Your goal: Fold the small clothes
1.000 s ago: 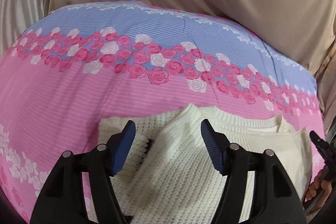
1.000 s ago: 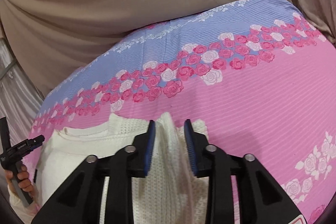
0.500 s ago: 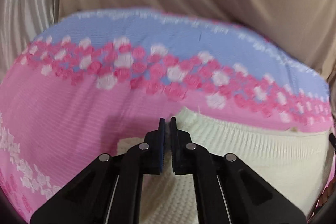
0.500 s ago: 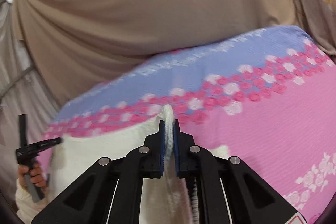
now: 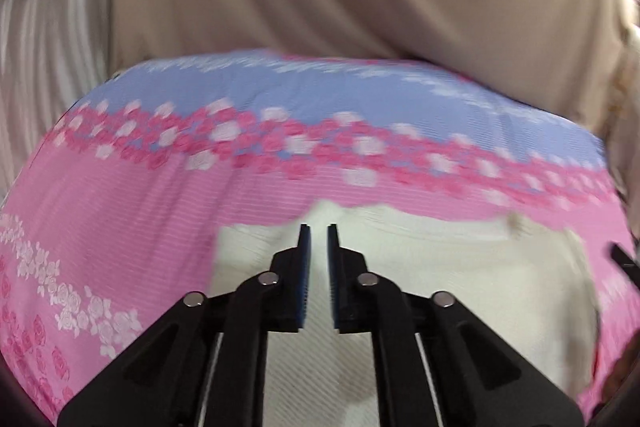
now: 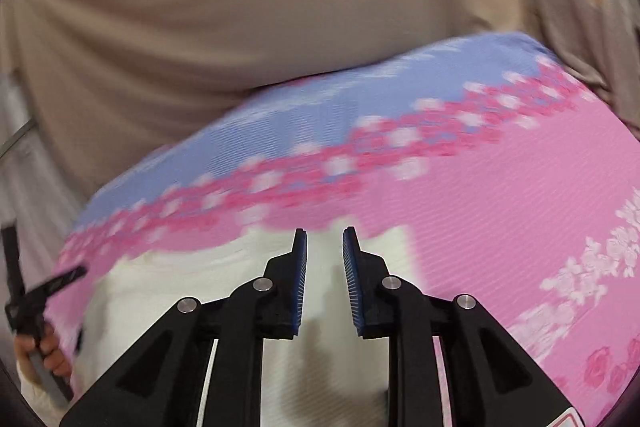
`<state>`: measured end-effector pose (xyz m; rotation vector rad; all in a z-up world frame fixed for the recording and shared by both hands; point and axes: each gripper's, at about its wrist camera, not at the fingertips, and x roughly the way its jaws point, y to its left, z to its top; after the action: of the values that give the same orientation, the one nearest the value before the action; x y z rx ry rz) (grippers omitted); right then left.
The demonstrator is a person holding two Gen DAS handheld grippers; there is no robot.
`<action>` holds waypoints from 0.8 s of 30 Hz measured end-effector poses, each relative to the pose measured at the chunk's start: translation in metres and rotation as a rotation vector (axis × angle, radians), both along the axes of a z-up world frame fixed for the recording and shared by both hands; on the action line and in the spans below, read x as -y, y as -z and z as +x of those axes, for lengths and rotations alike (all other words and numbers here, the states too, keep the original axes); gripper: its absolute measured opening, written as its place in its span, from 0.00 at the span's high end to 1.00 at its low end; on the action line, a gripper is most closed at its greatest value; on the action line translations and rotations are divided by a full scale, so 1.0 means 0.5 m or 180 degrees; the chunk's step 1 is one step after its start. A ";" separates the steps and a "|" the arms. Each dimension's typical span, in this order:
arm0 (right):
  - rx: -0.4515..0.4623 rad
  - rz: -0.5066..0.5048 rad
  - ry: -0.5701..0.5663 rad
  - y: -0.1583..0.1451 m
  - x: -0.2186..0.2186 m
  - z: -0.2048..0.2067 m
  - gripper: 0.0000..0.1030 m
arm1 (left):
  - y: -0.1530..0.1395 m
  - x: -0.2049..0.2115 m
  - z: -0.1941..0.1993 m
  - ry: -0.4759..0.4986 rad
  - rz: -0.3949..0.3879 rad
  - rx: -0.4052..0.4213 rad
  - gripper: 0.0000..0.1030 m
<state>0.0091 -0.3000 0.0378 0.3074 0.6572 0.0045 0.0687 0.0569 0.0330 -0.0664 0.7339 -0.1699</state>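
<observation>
Lying flat on the pink floral bedspread [image 5: 120, 227], the cream knit sweater [image 5: 440, 267] runs left-right; left gripper [image 5: 319, 227] and right gripper [image 6: 323, 229] jaws have just opened slightly, empty.

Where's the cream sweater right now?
The cream sweater lies on the pink floral bedspread, low in both wrist views, just beyond both grippers and below the rose band.
</observation>
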 end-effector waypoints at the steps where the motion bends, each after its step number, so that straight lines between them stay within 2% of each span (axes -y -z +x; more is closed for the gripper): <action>1: -0.0017 -0.0055 -0.0229 -0.003 -0.046 -0.007 0.80 | -0.005 0.029 -0.030 0.0169 0.0038 0.0018 0.76; 2: -0.0061 -0.0101 -0.0500 0.002 -0.101 -0.013 0.80 | 0.000 0.057 -0.056 0.0307 0.0076 -0.0011 0.67; 4: -0.0195 -0.0017 -0.1006 0.029 -0.195 -0.026 0.80 | 0.036 0.112 -0.092 0.0607 0.0170 -0.0195 0.67; 5: -0.0303 0.0035 -0.1241 0.052 -0.237 -0.033 0.80 | 0.058 0.127 -0.103 0.0658 0.0220 -0.0282 0.67; 7: -0.0440 -0.0093 -0.1380 0.092 -0.276 -0.045 0.81 | 0.117 0.135 -0.119 0.0609 0.0385 -0.0499 0.67; 8: -0.0531 -0.0262 -0.1337 0.117 -0.280 -0.054 0.83 | 0.136 0.125 -0.125 0.0580 0.0384 -0.0545 0.67; 9: -0.0558 -0.0363 -0.1274 0.129 -0.269 -0.064 0.92 | 0.142 0.106 -0.139 0.0567 0.0324 -0.0493 0.67; 11: -0.0568 -0.0308 -0.1160 0.136 -0.211 -0.093 0.96 | 0.139 0.074 -0.169 0.0408 0.0448 -0.0458 0.67; 13: -0.0637 -0.0391 -0.0669 0.132 -0.122 -0.135 0.96 | 0.145 0.037 -0.187 0.0201 0.0563 -0.0490 0.67; 15: -0.0755 -0.0477 -0.0176 0.137 -0.028 -0.171 1.00 | 0.162 0.002 -0.197 0.0086 0.0512 -0.0633 0.67; 18: -0.0758 0.0223 -0.0016 0.149 0.054 -0.199 1.00 | 0.173 -0.016 -0.207 0.0016 0.0440 -0.0706 0.67; 20: -0.0661 0.0008 0.0032 0.125 0.017 -0.204 0.86 | 0.171 -0.001 -0.213 -0.0022 0.0551 -0.0670 0.68; 21: -0.0597 -0.0090 -0.0031 0.116 -0.012 -0.202 0.85 | 0.171 0.008 -0.215 -0.0041 0.0600 -0.0660 0.68; 24: -0.0460 0.0005 -0.0571 0.106 -0.120 -0.182 0.85 | 0.177 0.023 -0.219 -0.0079 0.0723 -0.0613 0.68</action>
<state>-0.0821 -0.2399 -0.0150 0.2511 0.8264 0.1554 -0.0408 0.0455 -0.0553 0.1263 0.9398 -0.0559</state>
